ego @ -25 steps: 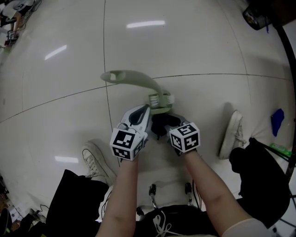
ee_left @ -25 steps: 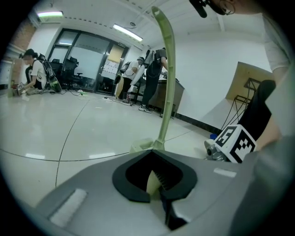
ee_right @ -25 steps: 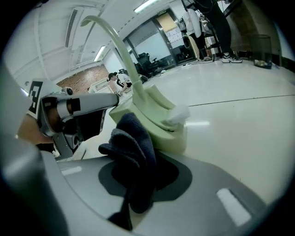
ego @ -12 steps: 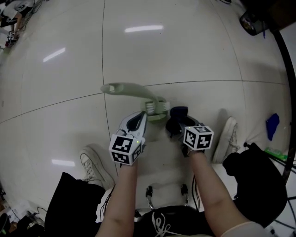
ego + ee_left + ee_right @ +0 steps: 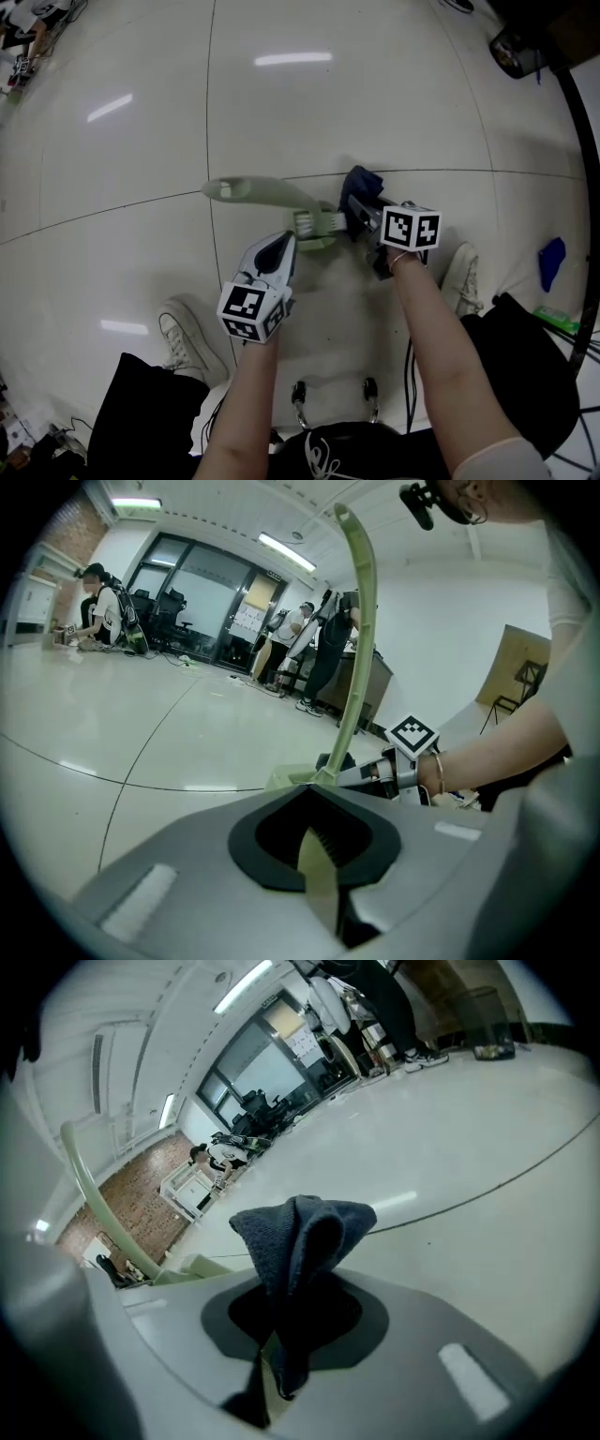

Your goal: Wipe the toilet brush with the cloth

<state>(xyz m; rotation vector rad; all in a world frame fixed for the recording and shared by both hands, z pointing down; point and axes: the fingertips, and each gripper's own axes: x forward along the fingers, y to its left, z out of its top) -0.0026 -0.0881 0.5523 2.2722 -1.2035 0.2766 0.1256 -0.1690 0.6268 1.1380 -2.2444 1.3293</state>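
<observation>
Toilet brush [image 5: 277, 194]: it sat between your two grippers, its pale green handle arching away to your left.
Left gripper [image 5: 284, 246]: your jaws were closed on a thin flat part of the brush, close to the bristle head.
Right gripper [image 5: 361, 214]: your jaws pinched the cloth [image 5: 362, 180], bunched just beside that head.
Handling: it looked like light, stiff, probably slick plastic.
Best hold: low, near the head, as you had it.
</observation>
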